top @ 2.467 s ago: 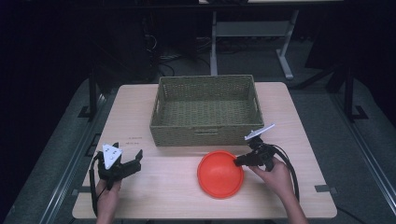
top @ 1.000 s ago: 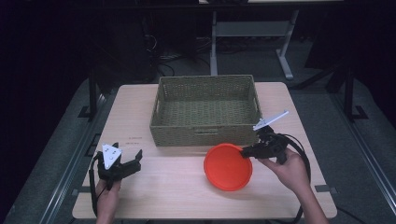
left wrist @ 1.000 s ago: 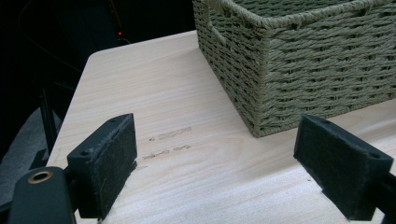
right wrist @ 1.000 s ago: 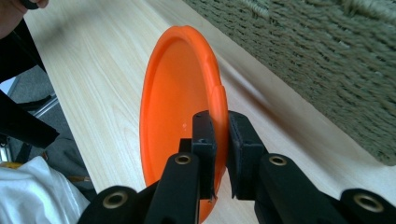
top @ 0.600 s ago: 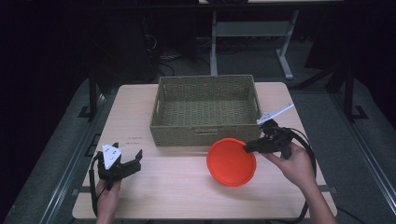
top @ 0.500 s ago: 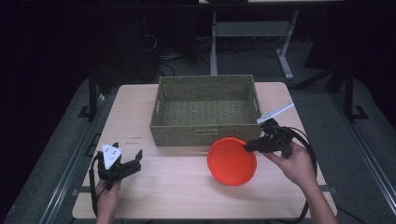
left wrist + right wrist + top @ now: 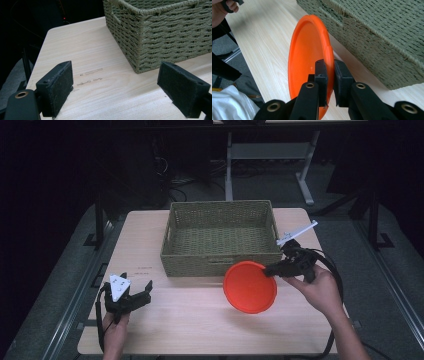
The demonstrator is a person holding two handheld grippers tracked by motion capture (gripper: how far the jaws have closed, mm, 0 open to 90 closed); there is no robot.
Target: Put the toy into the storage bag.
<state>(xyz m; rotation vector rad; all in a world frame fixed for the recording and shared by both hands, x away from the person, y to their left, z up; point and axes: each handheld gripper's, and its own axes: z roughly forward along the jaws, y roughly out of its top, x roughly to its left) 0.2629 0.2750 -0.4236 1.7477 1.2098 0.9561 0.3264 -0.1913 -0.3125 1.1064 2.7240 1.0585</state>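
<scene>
In the lower left of the high view, the left hand-held gripper (image 7: 145, 291) sits low over the counter (image 7: 190, 330), a pale wood-grain top with rounded corners. Its jaws stand wide apart with nothing between them; the left gripper view shows its two flat pads (image 7: 58, 86) as matte black blocks of coarse foam, with bare counter between them. A grey three-cornered plate lies on top of this gripper.

To the right of centre, the right hand-held gripper (image 7: 267, 269) is clamped on the rim of an orange plate (image 7: 249, 287). The plate is round, smooth plastic with a raised lip, and it is held tilted on edge above the counter, just in front of the basket's near right corner. In the right gripper view the black pads (image 7: 321, 72) pinch the thin rim from both sides, the plate's hollow face turned to the left of that frame.

Beyond the plate, in the middle of the high view, stands a basket (image 7: 220, 260): rectangular, woven from olive-green cord in tight horizontal rows, with a thick braided rim and slot handles in its short walls. Its woven floor is visible.
</scene>
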